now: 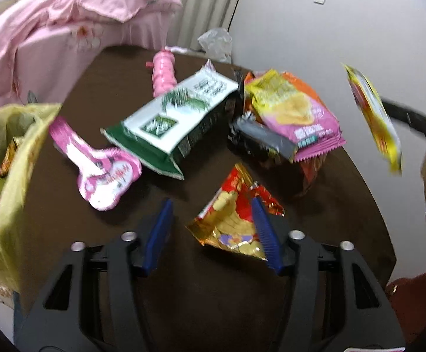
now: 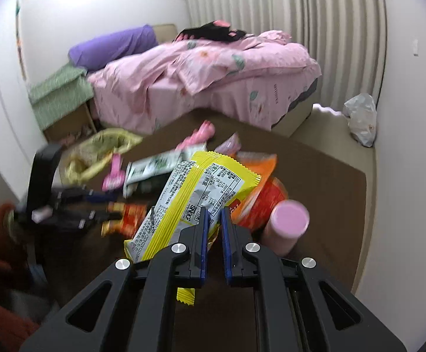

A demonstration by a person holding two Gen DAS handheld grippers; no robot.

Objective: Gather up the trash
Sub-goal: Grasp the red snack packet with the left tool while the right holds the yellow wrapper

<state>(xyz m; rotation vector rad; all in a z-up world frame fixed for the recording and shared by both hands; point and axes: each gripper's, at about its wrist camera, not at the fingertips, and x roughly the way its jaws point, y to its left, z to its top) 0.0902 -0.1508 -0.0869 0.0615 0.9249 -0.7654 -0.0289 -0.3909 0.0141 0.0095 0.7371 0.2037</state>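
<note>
Yellow "SNAC" wrapper (image 2: 183, 202) sits clamped in right gripper (image 2: 213, 220); left gripper (image 1: 211, 214) gapes over red-gold packet (image 1: 230, 220).

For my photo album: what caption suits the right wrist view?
Right tool shut on a yellow wrapper, lifted above the littered brown table.

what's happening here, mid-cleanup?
Yes. A person with two handheld grippers is clearing snack wrappers off a dark table. The right gripper is shut on a yellow wrapper, held up off the table. The left gripper is open, its fingers straddling a red and gold wrapper lying on the table. A yellow-green trash bag sits open at the table's left edge; several wrappers remain.
</note>
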